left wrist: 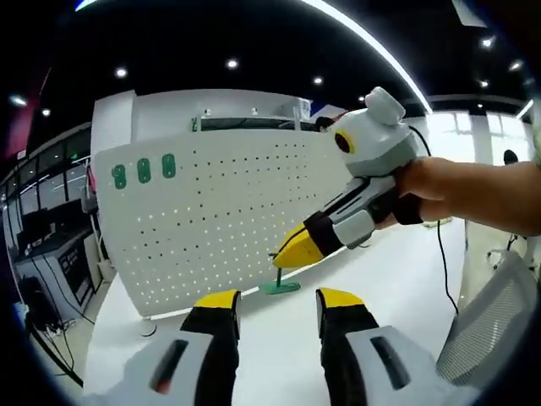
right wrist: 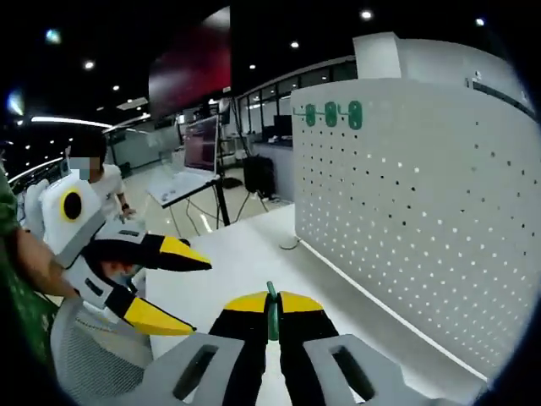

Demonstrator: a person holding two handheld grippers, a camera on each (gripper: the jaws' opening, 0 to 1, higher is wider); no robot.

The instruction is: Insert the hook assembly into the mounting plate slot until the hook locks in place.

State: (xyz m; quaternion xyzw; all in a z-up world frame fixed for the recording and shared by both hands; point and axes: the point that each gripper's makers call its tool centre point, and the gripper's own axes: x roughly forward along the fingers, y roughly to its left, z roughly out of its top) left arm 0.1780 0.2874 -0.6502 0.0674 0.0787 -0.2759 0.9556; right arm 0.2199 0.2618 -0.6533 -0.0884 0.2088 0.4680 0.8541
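Two tools are in play over the white counter [left wrist: 397, 271], and the green hook assembly [left wrist: 280, 282] is seen pinched at the yellow tips of the right tool [left wrist: 292, 249], its flat base low near the counter just in front of the pegboard mounting plate [left wrist: 220, 220]. In the right gripper view the jaws of that tool [right wrist: 272, 302] are closed tight on the hook's thin green stem [right wrist: 271, 315], which stands up between them. The left tool [left wrist: 278, 299] is held spread apart, nothing gripped, and it is seen the same way from the right gripper view [right wrist: 173, 288], well clear of the plate. Three green hooks [left wrist: 144, 171] are already seated near the plate's top corner. For this step, the stem should be kept square to the perforated face, lined up with a slot, and pressed straight in; any twist in the grip is judged likely to make it jam rather than lock.
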